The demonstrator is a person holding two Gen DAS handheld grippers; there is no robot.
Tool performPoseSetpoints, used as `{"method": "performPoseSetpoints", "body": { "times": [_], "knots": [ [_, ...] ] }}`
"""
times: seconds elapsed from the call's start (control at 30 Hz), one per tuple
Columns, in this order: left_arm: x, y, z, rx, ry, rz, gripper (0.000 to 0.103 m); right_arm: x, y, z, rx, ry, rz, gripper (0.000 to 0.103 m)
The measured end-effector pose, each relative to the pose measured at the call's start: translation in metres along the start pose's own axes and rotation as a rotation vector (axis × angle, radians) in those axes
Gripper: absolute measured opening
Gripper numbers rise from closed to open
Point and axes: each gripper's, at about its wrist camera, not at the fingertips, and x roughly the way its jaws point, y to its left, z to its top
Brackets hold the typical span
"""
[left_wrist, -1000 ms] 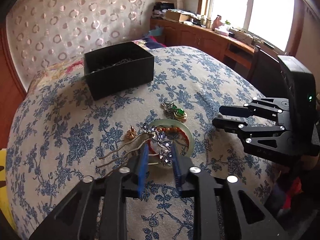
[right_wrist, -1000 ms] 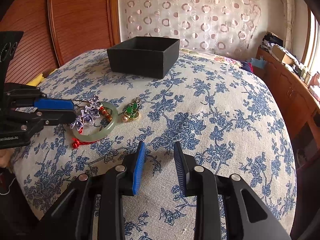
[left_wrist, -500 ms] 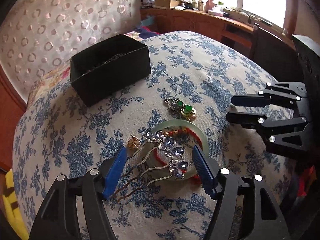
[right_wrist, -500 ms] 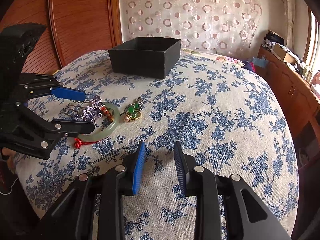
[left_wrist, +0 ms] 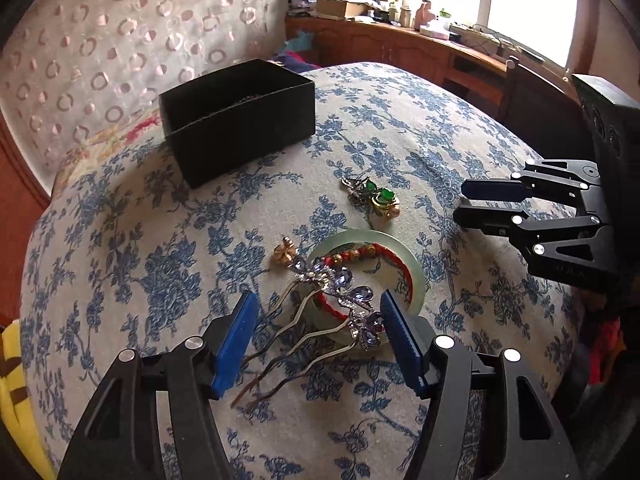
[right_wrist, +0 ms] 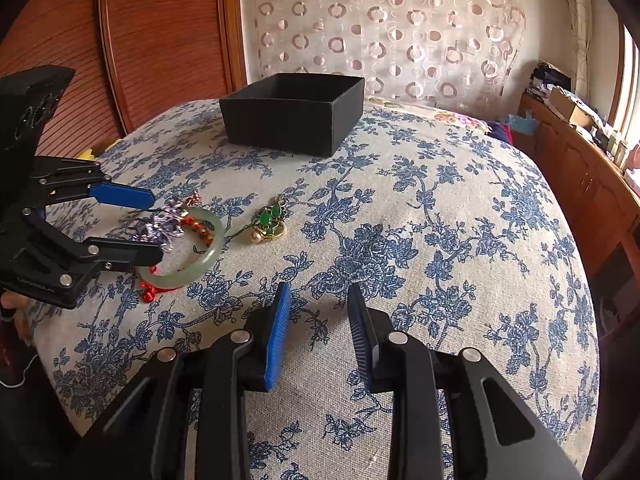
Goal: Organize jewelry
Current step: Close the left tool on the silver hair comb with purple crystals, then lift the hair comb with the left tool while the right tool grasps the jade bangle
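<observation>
The left gripper (left_wrist: 316, 340), fingers released and just closing slightly, is straddling the hairpin (left_wrist: 320, 308) near the black box (left_wrist: 240, 120); it is probably light, fragile, best gripped at its prongs.

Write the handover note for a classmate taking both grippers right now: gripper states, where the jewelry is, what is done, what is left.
Left gripper: open, fingers just closing in again around the purple hairpin, not gripping.
Right gripper: open, empty, above bare cloth.
Hairpin lies across the jade bangle with its red beaded cord; small gold piece beside them; green pendant farther back.
Black box at the rear seems to hold some chain already.
Left: hairpin, bangle, cord, gold piece, pendant into the box.
</observation>
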Motion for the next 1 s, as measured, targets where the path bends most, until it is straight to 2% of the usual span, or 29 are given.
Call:
{"method": "performPoseSetpoints", "body": {
  "times": [0.07, 0.1, 0.3, 0.53, 0.8, 0.83, 0.93, 1.0],
  "knots": [
    [-0.007, 0.005, -0.001, -0.015, -0.015, -0.005, 0.042, 0.000, 0.000, 0.000, -0.004, 0.000, -0.002, 0.032],
    [-0.009, 0.007, -0.001, -0.027, -0.014, -0.008, 0.040, 0.001, 0.001, 0.000, -0.008, 0.002, -0.004, 0.032],
    [-0.013, 0.023, -0.007, -0.061, -0.020, 0.015, 0.040, 0.002, 0.001, 0.001, -0.015, 0.008, -0.008, 0.032],
    [-0.021, 0.048, -0.019, -0.101, -0.008, 0.081, 0.040, 0.002, 0.001, 0.001, -0.014, 0.007, -0.008, 0.032],
    [-0.026, 0.051, -0.015, -0.121, -0.030, 0.066, 0.039, 0.000, 0.005, 0.003, -0.029, 0.002, -0.006, 0.032],
    [-0.025, 0.049, -0.013, -0.120, -0.031, 0.062, 0.037, 0.001, 0.007, 0.004, -0.030, 0.003, -0.001, 0.032],
    [-0.017, 0.043, -0.009, -0.113, -0.024, 0.056, 0.024, 0.000, 0.012, 0.007, -0.033, -0.002, 0.011, 0.034],
    [-0.013, 0.041, -0.008, -0.110, -0.018, 0.064, 0.022, 0.000, 0.017, 0.009, -0.039, -0.006, 0.023, 0.037]
  ]
}}
